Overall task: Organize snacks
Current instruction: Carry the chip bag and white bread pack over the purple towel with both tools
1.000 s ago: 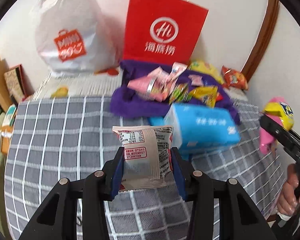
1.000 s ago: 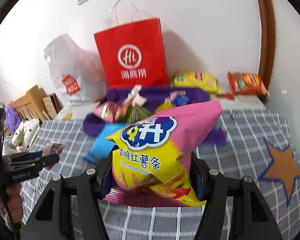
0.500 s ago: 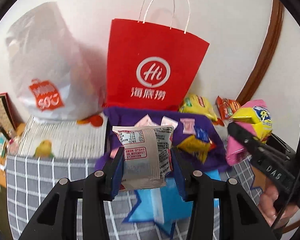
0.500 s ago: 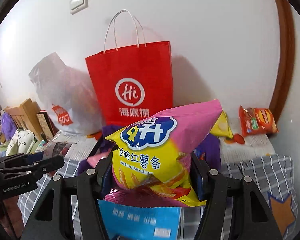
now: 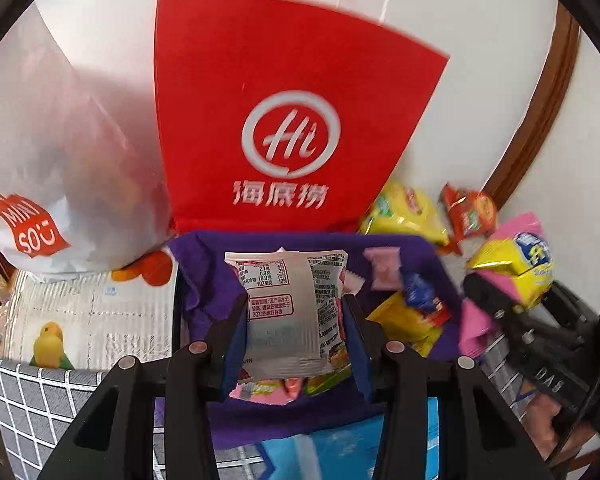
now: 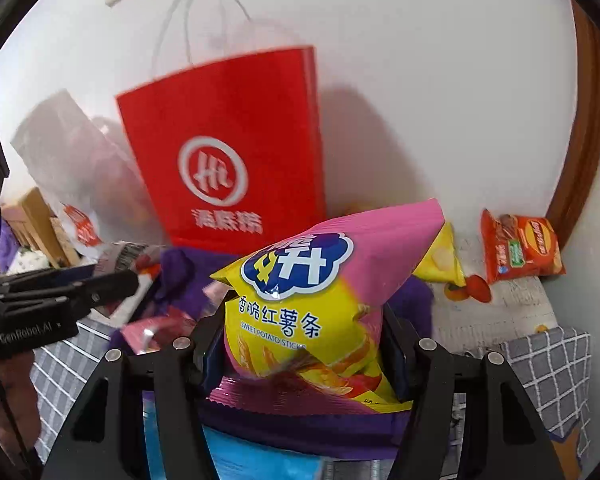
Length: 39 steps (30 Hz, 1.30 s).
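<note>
My left gripper [image 5: 294, 312] is shut on a small silver snack packet [image 5: 288, 312], held upright over a purple bag [image 5: 204, 272] that holds several loose snack packs. My right gripper [image 6: 308, 344] is shut on a pink and yellow bag of sweet potato sticks [image 6: 320, 300], also above the purple bag [image 6: 176, 268]. In the left wrist view the potato-stick bag [image 5: 516, 260] and the right gripper show at the right edge. Directly behind the purple bag a red paper bag [image 5: 284, 120] stands against the wall. The left gripper shows at the left of the right wrist view, with its silver packet [image 6: 124, 256].
A white plastic shopping bag [image 5: 48, 152] leans beside the red bag [image 6: 228, 152]. A yellow chip bag [image 5: 404, 212] and an orange chip bag [image 6: 520, 248] lie by the wall at the right. A blue pack [image 5: 340, 452] lies on the grey checked cloth [image 5: 40, 404] in front.
Both grippers have moved forward toward the wall with their packs still held. The red bag and purple bag have grown larger and the blue pack has slid below the fingers.
</note>
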Available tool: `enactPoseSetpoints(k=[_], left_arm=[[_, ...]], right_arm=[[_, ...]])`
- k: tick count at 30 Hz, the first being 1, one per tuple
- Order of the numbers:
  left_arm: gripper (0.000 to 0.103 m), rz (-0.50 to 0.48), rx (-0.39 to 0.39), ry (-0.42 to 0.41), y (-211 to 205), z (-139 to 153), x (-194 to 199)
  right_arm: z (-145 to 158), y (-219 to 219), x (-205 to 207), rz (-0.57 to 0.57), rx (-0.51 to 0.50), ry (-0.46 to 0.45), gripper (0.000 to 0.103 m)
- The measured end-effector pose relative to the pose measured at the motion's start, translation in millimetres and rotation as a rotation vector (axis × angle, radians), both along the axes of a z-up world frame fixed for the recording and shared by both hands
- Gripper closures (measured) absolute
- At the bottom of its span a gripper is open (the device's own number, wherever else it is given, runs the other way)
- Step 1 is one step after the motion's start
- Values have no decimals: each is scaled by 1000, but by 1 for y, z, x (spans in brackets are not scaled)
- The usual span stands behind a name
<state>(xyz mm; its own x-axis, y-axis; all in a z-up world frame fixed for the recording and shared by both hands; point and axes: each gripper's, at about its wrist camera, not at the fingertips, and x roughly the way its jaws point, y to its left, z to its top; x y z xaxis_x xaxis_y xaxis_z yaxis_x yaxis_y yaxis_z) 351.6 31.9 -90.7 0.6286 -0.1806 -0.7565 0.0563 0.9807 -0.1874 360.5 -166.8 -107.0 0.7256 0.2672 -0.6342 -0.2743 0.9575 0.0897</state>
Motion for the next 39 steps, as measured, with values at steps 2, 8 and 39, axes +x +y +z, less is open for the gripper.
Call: enactPoseSetpoints(k=[2, 8, 39], left_arm=[[61, 14, -3, 16, 8, -5, 1], [61, 65, -15, 34, 28, -13, 8], [61, 67, -54, 70, 26, -26, 16]], right_arm=[[-6, -4, 6, -21, -12, 61, 41], [-24, -15, 18, -37, -26, 107, 41], [-38, -40, 21, -71, -100, 151, 40]])
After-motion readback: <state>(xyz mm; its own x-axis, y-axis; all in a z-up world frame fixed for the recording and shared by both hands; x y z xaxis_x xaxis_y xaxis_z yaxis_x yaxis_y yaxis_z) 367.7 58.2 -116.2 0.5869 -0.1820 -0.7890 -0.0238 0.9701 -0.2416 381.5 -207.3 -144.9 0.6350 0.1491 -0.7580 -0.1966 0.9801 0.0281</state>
